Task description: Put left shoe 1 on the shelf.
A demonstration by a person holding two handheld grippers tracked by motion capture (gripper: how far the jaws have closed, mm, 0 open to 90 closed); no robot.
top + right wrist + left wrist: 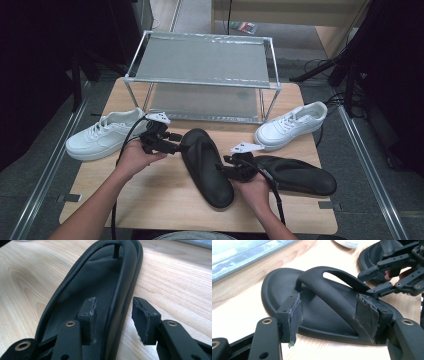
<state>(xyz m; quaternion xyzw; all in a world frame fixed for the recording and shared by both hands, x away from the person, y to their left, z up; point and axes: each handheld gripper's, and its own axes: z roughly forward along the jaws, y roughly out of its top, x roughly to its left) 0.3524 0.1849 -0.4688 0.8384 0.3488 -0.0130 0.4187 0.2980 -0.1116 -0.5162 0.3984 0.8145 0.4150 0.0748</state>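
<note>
A black flip-flop lies on the wooden table, toe end towards the rack. My left gripper is at its toe end. In the left gripper view the flip-flop's strap lies between the jaws of the left gripper, which stands open, with a gap beside the left pad. My right gripper is at the sandal's right side. It stands open astride the flip-flop's rim, one pad over the footbed and one over the table.
A second black flip-flop lies to the right, behind my right hand. One white sneaker sits at the left and another white sneaker at the right. A two-shelf metal rack stands at the table's back.
</note>
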